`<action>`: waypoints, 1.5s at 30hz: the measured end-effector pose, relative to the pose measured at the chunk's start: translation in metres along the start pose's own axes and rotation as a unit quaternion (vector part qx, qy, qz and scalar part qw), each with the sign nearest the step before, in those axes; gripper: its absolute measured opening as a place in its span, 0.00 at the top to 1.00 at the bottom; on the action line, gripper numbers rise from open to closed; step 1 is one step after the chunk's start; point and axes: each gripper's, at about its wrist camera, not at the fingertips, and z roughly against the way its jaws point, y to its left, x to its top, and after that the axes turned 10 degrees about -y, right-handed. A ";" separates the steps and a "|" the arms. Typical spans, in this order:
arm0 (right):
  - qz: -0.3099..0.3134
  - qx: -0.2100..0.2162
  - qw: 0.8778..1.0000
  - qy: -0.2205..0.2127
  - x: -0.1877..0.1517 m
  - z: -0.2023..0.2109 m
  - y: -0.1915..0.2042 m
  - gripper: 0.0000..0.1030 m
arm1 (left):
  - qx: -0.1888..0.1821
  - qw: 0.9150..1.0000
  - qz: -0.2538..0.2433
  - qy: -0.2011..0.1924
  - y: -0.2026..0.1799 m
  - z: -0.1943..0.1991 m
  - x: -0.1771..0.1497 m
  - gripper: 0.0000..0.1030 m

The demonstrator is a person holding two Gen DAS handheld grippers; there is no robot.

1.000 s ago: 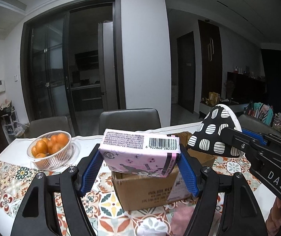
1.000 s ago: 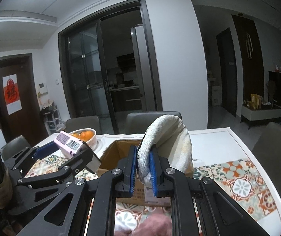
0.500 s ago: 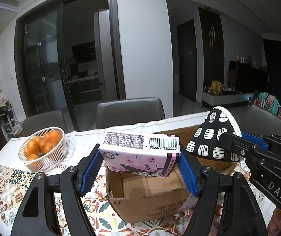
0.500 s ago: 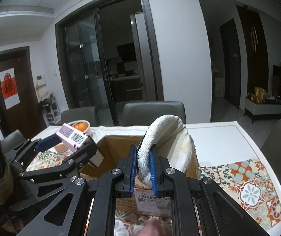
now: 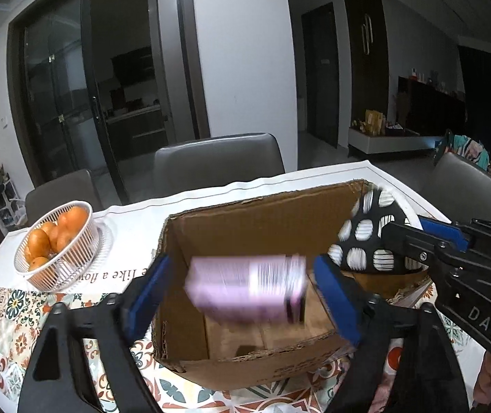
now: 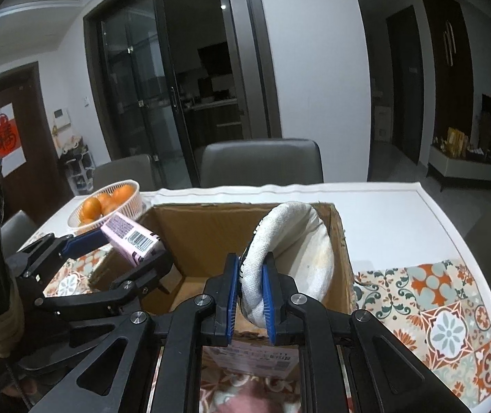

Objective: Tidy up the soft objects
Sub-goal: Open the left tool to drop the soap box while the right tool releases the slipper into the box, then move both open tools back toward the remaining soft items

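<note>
An open cardboard box (image 5: 252, 213) (image 6: 211, 237) stands on the table. My left gripper (image 5: 242, 292) is open over the box. The pink tissue pack (image 5: 245, 285) is blurred between its blue fingers (image 5: 335, 296), touching neither, above the box's inside. In the right wrist view the pack (image 6: 132, 241) still sits by the left gripper (image 6: 121, 251). My right gripper (image 6: 249, 282) is shut on a padded mitt (image 6: 293, 247), white inside, black with white spots outside (image 5: 372, 237), held over the box's right side.
A white basket of oranges (image 5: 56, 244) (image 6: 108, 206) stands at the table's left. Grey chairs (image 5: 218, 165) line the far side. A patterned cloth (image 6: 451, 313) covers the near table. Pink fabric (image 6: 245, 402) lies in front of the box.
Both grippers moved forward and tipped down over the box. My left gripper opened and the tissue pack came free, dropping toward the box. The right gripper kept hold of the mitt.
</note>
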 end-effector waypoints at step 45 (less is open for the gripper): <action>-0.019 -0.042 0.997 -0.061 -0.024 0.163 0.048 0.47 | 0.036 0.997 0.000 -0.075 0.005 0.187 -0.023 0.08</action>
